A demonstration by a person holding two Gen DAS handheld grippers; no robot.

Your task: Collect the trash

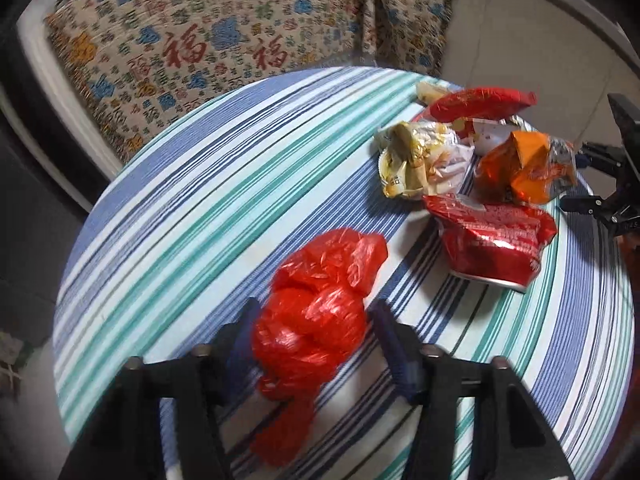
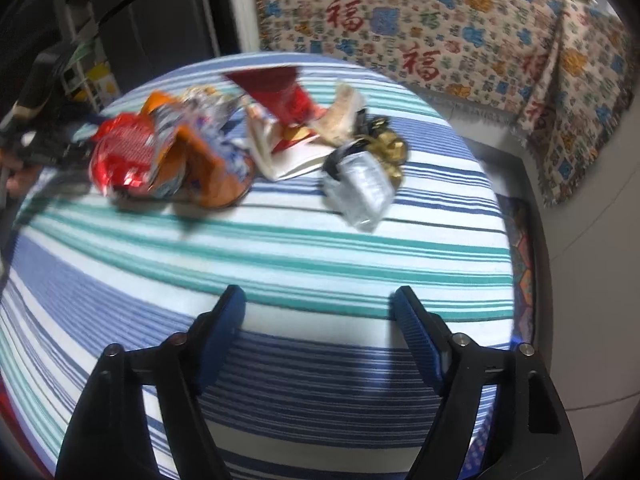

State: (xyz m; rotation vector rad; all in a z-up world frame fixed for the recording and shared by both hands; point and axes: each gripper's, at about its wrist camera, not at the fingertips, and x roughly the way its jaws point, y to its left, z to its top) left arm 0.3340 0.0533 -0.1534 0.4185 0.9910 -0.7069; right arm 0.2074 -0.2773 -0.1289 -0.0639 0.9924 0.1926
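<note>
Trash (image 1: 472, 168) lies uncollected near table (image 1: 200, 208) edge; my left gripper (image 1: 314, 322) clamps red bag (image 1: 316, 312), right gripper (image 2: 318, 308) gapes empty

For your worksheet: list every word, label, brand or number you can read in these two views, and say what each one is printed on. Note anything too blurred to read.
"福": large red character, repeated across the patterned cloth behind the table; also clear in the right wrist view.
Red snack wrapper: white print, too blurred to read.
Yellow wrapper: dark characters, too small to read.
Orange wrapper: print unreadable.
Silver packet: print unreadable.
</note>
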